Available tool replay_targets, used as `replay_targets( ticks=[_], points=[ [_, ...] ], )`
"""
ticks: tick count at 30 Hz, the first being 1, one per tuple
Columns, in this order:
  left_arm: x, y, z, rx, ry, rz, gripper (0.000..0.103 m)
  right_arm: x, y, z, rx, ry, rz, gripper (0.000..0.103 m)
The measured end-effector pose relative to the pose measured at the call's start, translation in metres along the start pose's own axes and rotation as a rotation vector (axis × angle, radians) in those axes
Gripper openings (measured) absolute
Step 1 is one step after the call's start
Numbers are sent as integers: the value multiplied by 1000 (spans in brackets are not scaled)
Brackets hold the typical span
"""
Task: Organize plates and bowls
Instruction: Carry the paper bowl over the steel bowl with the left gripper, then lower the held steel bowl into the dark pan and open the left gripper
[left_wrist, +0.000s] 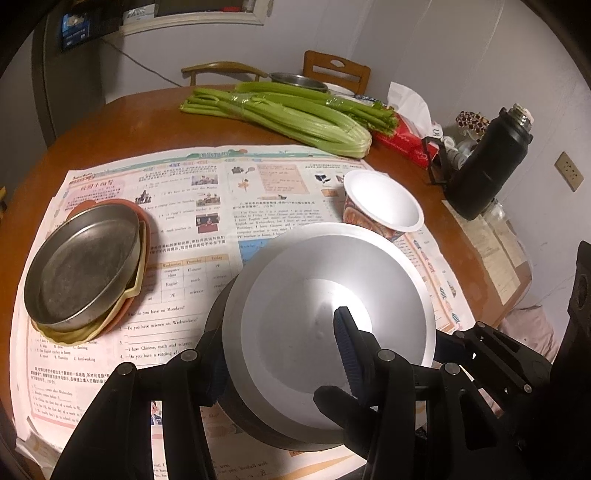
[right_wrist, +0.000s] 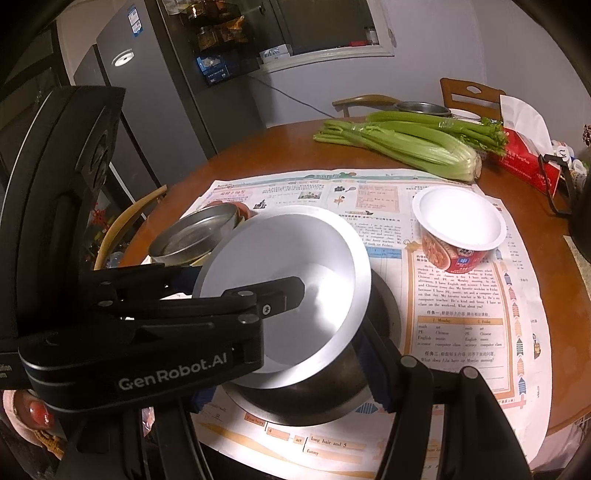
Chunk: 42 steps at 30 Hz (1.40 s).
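A silver metal bowl (left_wrist: 295, 314) is tilted over a dark metal bowl (right_wrist: 332, 391) on the newspaper. My left gripper (left_wrist: 284, 354) is shut on the silver bowl's near wall, one finger inside and one outside; it also shows in the right wrist view (right_wrist: 236, 291). My right gripper (right_wrist: 291, 391) straddles the dark bowl, fingers wide apart at its sides. A round metal plate (left_wrist: 85, 266) lies on a stack of yellow and orange plates (left_wrist: 136, 280) at the left. An empty white paper noodle cup (left_wrist: 384, 203) stands at the right.
Newspaper (left_wrist: 207, 206) covers the round wooden table (left_wrist: 122, 122). Celery (left_wrist: 288, 114), a red tissue box (left_wrist: 406, 140) and a black flask (left_wrist: 487, 166) lie at the far side. A metal pot (left_wrist: 299, 81) and chairs stand behind. A fridge (right_wrist: 147, 92) is at the left.
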<state>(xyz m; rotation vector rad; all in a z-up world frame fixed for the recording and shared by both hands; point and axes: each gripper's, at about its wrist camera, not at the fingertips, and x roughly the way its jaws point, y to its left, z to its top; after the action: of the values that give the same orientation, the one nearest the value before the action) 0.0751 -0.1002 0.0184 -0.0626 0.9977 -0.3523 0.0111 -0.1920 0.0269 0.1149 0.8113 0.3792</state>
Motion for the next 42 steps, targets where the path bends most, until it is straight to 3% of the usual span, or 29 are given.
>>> replay_targets(
  ticks=[27,42],
  points=[
    [23,3,-12,-8,59,27,52,20,-1,-11,-9,80,-15,65],
    [22,5,-13,-18,52,28,53,20,-2,-12,-10,82,-19,65]
  ],
)
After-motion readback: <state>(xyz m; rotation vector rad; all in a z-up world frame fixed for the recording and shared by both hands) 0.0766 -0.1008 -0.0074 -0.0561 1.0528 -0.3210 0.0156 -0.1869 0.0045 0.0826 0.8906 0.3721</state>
